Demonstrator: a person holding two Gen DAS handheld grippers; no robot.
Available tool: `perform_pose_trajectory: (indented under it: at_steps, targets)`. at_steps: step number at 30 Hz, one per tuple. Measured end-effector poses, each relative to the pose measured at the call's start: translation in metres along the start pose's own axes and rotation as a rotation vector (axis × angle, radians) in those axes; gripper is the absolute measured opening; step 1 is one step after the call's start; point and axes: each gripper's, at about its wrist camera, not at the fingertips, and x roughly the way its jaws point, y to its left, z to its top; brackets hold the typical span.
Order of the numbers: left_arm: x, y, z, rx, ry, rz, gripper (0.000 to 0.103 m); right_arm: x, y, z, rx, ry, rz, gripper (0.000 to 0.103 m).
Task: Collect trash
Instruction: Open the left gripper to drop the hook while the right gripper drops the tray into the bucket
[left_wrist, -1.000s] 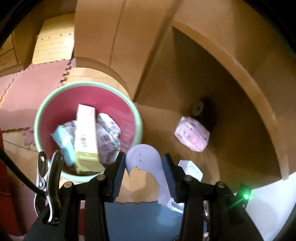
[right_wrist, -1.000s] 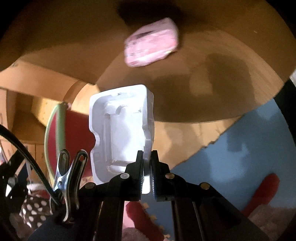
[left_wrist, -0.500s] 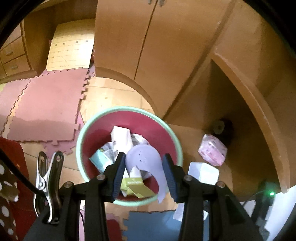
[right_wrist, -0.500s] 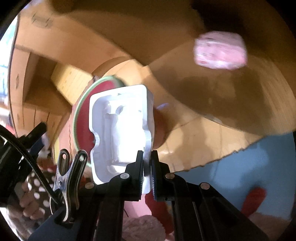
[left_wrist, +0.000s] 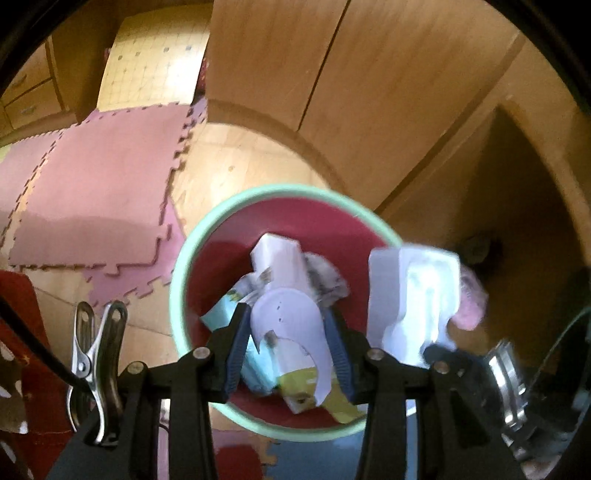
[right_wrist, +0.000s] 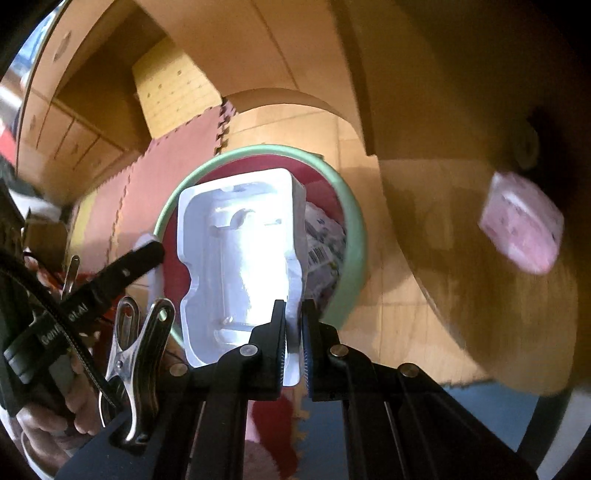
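- The white plastic tray (right_wrist: 240, 266) hangs above the red bin (right_wrist: 354, 236), pinched at its lower edge between the pressed-together fingers of your right gripper (right_wrist: 293, 332).
- Your left gripper (left_wrist: 288, 347) grips a torn white paper cup (left_wrist: 291, 325) over the bin's heap of wrappers.
- A pink packet (right_wrist: 522, 227) lies on the wooden floor, right of the bin.
- Pink foam mats (left_wrist: 99, 192) lie left of the bin.
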Motion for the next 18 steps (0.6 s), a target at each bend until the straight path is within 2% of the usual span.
perform_pose_trajectory:
  at_steps: [3,8,15,18]
  targets:
    - [0.013,0.004,-0.001,0.002,0.028,0.009,0.043,0.014,0.001,0.008,-0.003,0.0,0.017,0.009]
    - [0.025,0.006,0.001,0.014,0.054,0.021,0.043,0.034,0.002,0.011,-0.069,0.017,-0.059,0.009]
    - [0.043,0.006,0.0,0.006,0.107,0.033,0.043,0.048,0.005,0.014,-0.103,0.036,-0.076,0.01]
    - [0.047,0.0,-0.001,0.034,0.114,0.05,0.043,0.048,0.004,0.016,-0.104,0.035,-0.074,0.015]
